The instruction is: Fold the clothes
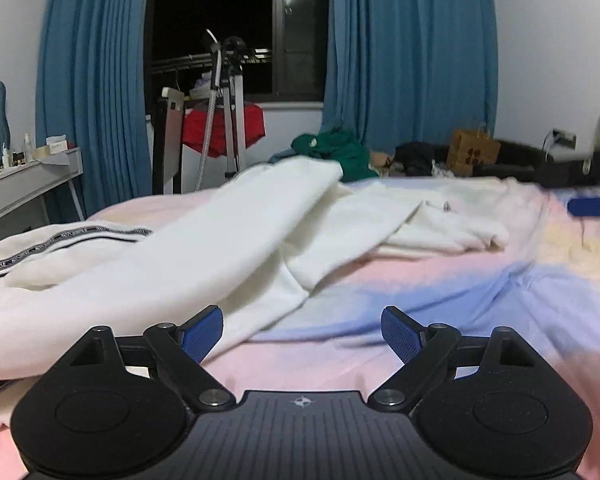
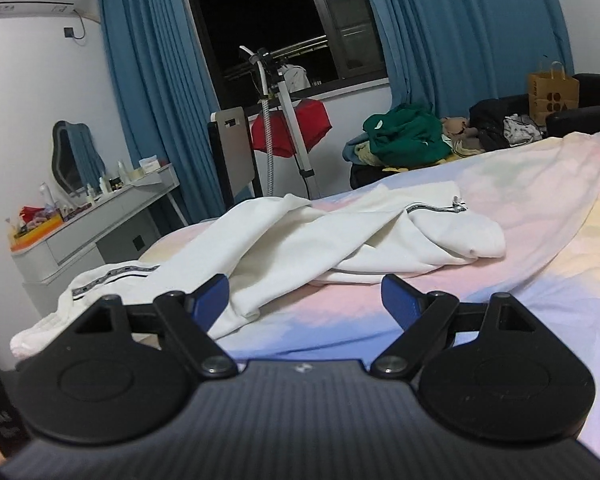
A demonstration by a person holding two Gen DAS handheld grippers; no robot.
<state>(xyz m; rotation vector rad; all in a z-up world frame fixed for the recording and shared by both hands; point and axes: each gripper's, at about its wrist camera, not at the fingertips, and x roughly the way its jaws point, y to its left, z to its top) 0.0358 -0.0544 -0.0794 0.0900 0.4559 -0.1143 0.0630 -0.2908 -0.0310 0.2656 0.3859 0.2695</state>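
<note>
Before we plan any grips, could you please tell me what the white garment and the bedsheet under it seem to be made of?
White garment: probably thick, matte knit like sweatshirt fleece; soft rounded folds, woven lettered tape trim. Bedsheet: thin, smooth woven fabric, likely cotton; fine creases, pastel print.

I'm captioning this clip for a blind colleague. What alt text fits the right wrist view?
An open two-finger right gripper with blue pads points across a bed at crumpled white trousers with a black printed side stripe, lying on a pastel bedsheet. Nothing is between the jaws. Behind are blue curtains, a dark window, a garment steamer and a pile of clothes.
</note>
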